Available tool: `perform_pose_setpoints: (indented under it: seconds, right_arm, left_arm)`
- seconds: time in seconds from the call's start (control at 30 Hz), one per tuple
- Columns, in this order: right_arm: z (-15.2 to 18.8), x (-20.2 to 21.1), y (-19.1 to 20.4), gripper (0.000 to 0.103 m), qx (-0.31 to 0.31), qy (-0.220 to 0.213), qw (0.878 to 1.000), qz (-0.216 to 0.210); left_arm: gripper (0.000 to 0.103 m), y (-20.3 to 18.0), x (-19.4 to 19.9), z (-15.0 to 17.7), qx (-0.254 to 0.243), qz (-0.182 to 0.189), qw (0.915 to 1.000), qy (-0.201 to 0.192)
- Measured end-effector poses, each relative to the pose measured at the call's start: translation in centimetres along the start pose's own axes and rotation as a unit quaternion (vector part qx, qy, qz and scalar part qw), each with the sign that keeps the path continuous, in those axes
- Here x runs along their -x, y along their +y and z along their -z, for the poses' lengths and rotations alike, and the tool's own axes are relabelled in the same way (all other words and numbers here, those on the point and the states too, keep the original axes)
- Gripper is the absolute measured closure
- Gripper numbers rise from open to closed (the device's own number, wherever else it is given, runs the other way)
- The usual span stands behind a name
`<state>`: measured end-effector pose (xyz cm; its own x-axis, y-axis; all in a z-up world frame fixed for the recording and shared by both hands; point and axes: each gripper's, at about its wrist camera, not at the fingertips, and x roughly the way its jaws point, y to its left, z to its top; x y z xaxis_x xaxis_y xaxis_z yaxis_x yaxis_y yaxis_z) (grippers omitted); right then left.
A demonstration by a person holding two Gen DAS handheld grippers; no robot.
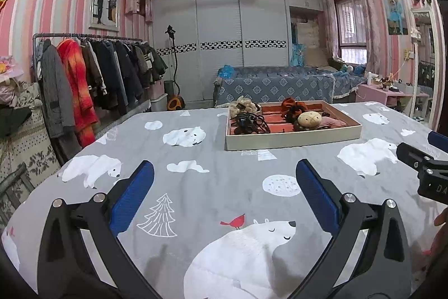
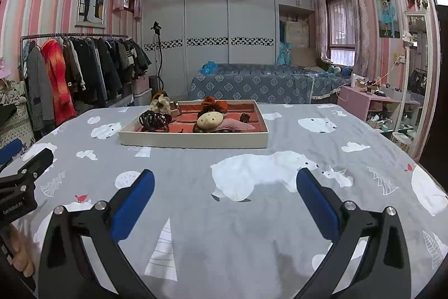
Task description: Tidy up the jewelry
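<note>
Right now all the hair things sit inside the flat cream cardboard tray with the red lining (image 1: 294, 140), which rests on the grey bed cover printed with white polar bears (image 1: 196, 187). That tray is the place to look from.

At the tray's near left part lies the shiny black plastic claw clip (image 1: 250, 123). Behind it, at the tray's far left corner, is the cream fabric scrunchie (image 1: 243, 104). Toward the tray's far middle sits the rust-orange fabric bow clip (image 1: 294, 104). In front of that is the round tan clip with a stitched cross (image 1: 309, 118), touching a dusty pink fabric piece (image 1: 331, 123) that stretches toward the tray's right side. A small dark clip (image 2: 244, 117) sits near the tray's far right; what it is made of is too small to tell.

I think the tray's walls and red sections are there to keep each piece in its own spot. No loose jewelry shows on the cover outside the tray. So this could be a tidy tray, or one about to be sorted.

The left gripper (image 1: 224, 187) hangs low over the cover, well in front of the tray, jaws spread wide and holding nothing. The right gripper (image 2: 225, 194) does the same, also spread wide and empty. Both point at the tray, likely so the cameras can see it.
</note>
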<state>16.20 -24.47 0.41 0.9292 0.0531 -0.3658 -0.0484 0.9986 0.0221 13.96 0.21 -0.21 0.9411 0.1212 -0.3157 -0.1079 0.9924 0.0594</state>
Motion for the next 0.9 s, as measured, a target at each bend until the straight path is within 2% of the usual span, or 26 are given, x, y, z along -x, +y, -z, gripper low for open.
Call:
perform_pose_setpoints:
  seconds: [0.23,0.9]
  right_arm:
    - [0.0,0.8,0.4,0.004,0.01,-0.021,1.0,0.003]
    - [-0.1,1.2,0.1,0.004,-0.003,-0.026,1.0,-0.001]
  left_arm:
    - [0.005,0.0,0.2,0.1,-0.002,-0.006,0.9999,-0.01]
    - [0.005,0.1,1.0,0.1,-0.001,-0.005,0.9997,-0.025]
